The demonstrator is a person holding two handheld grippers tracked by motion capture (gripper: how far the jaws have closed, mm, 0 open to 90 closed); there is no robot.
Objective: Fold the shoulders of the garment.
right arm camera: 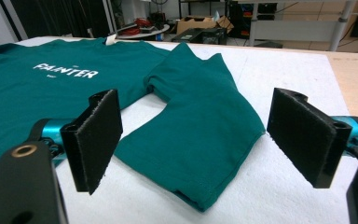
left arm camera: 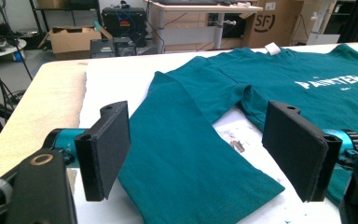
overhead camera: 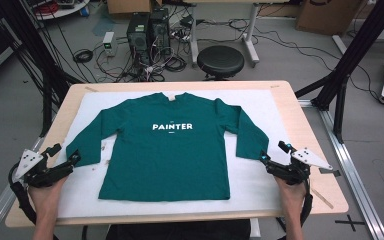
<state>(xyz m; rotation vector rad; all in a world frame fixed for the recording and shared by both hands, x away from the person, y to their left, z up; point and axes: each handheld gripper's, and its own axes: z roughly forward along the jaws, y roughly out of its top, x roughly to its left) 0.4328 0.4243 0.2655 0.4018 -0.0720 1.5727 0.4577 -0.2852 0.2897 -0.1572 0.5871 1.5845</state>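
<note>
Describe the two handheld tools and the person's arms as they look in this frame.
Each tool, left and right, is a black frame with a pale grey three-cornered plate on top and a black cable trailing back past the wrist. The jaws are flat black rectangular pads with a rough, fuzzy face, mounted on shiny teal cylinders. A brass-coloured ring sits on the body. The forearms are bare, no sleeves.

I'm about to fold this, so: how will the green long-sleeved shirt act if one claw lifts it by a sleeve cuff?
The green long-sleeved cotton shirt lies flat and thin on the white padded table cover, so it will probably drape limply. Its sleeve cuff looks soft; it likely sags around the pads. The body may drag behind rather than lift.
</note>
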